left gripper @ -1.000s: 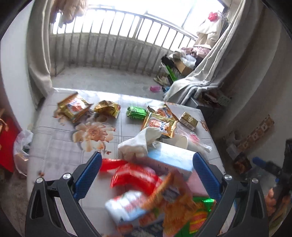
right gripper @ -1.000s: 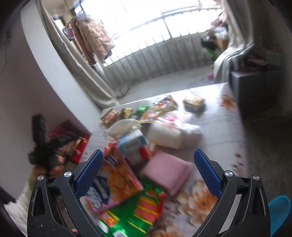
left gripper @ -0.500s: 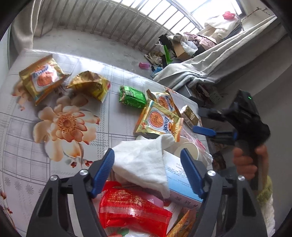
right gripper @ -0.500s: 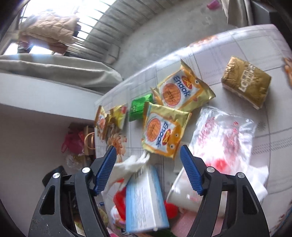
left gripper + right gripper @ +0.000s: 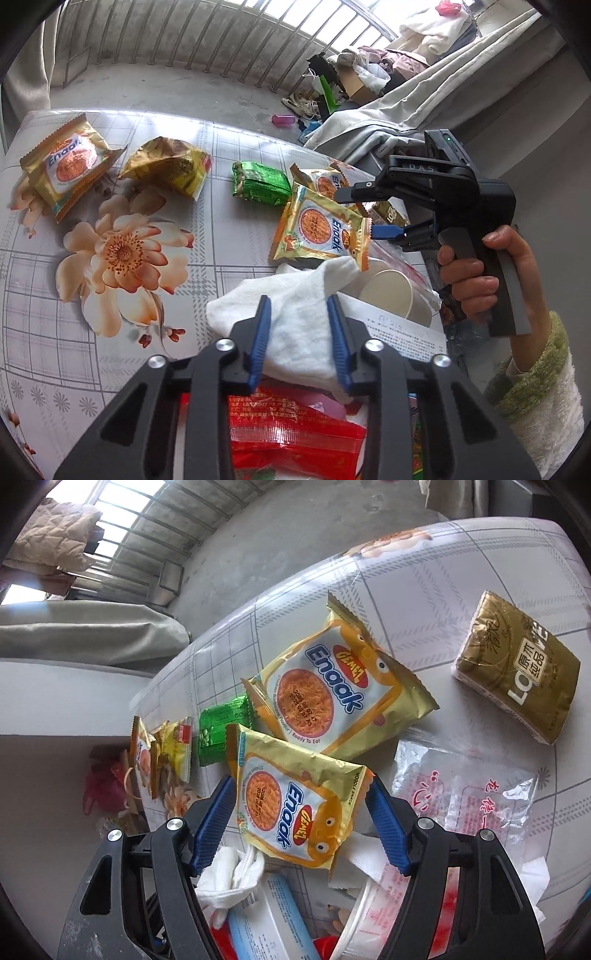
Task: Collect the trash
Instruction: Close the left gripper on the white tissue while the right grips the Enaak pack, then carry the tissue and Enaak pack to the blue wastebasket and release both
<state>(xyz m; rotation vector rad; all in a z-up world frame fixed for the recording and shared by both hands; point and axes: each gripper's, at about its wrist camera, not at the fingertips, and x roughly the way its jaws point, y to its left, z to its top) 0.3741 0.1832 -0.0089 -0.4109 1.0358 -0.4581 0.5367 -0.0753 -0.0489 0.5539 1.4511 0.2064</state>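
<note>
Snack wrappers litter a table with a flowered cloth [image 5: 92, 369]. My left gripper [image 5: 297, 299] points down into a crumpled white tissue [image 5: 295, 332]. Its jaws are closing and the blue pads pinch the tissue from both sides. My right gripper [image 5: 301, 781], held by a hand [image 5: 472, 273], straddles a gold Enaak noodle packet [image 5: 291, 801]. Those jaws are closing too. The pads stand at the packet's two edges and the packet lies flat, not squeezed. The same right gripper [image 5: 356, 212] and Enaak noodle packet [image 5: 321, 229] show in the left wrist view.
A second Enaak packet [image 5: 332, 686], a green packet [image 5: 218, 734], a gold tissue pack [image 5: 517, 668] and a clear printed bag [image 5: 472, 786] lie beyond. A paper cup [image 5: 388, 295], red wrapper [image 5: 291, 439] and blue-white box [image 5: 266, 915] sit near me. Two gold wrappers [image 5: 66, 162] lie far left.
Both grippers came down close to the table and narrowed their jaws. The left one closed in on the white tissue; the right swung over the Enaak packet.
</note>
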